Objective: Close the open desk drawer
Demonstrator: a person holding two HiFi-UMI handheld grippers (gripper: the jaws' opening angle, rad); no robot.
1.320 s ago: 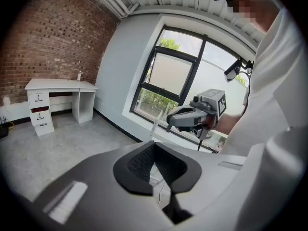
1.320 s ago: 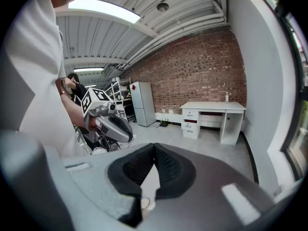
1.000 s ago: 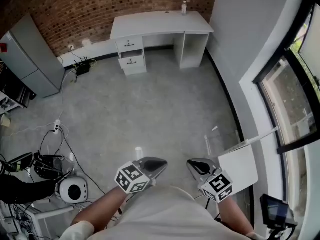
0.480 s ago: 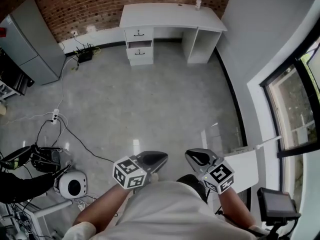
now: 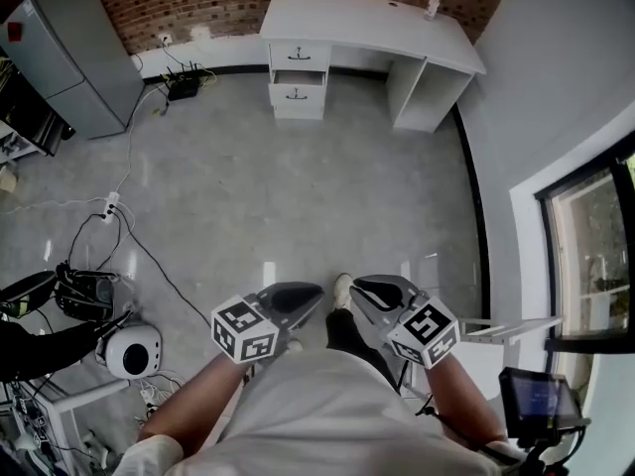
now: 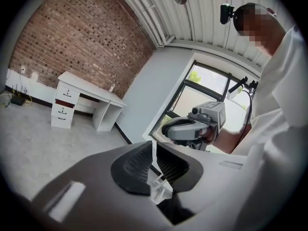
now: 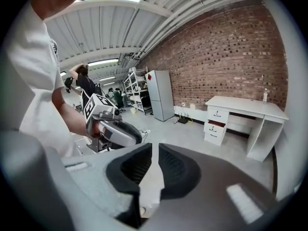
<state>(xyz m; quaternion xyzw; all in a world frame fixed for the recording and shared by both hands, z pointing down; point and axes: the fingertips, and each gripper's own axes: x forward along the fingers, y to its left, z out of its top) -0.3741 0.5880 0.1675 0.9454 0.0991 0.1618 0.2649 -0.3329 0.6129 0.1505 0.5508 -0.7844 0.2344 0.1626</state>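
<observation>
A white desk (image 5: 367, 18) stands against the brick wall at the top of the head view, far from both grippers. Under its left end the lower drawer (image 5: 298, 94) stands pulled out a little, with a dark gap above its front. The same drawer (image 6: 64, 110) (image 7: 215, 127) is small and distant in both gripper views. My left gripper (image 5: 317, 292) (image 6: 154, 144) is held in front of the body; its jaws have just been opening to a narrow slit, with nothing between them. My right gripper (image 5: 357, 285) (image 7: 155, 149) hangs beside it, also slightly open and empty.
A grey cabinet (image 5: 60, 53) stands at the left wall. Cables and a power strip (image 5: 111, 206) cross the floor at the left, near a round white device (image 5: 134, 350). A bottle (image 5: 432, 6) stands on the desk. A window wall (image 5: 585, 246) runs along the right.
The desk has come closer and shifted right in the head view as the person walks toward it. Both grippers ride along, keeping their places in front of the body.
</observation>
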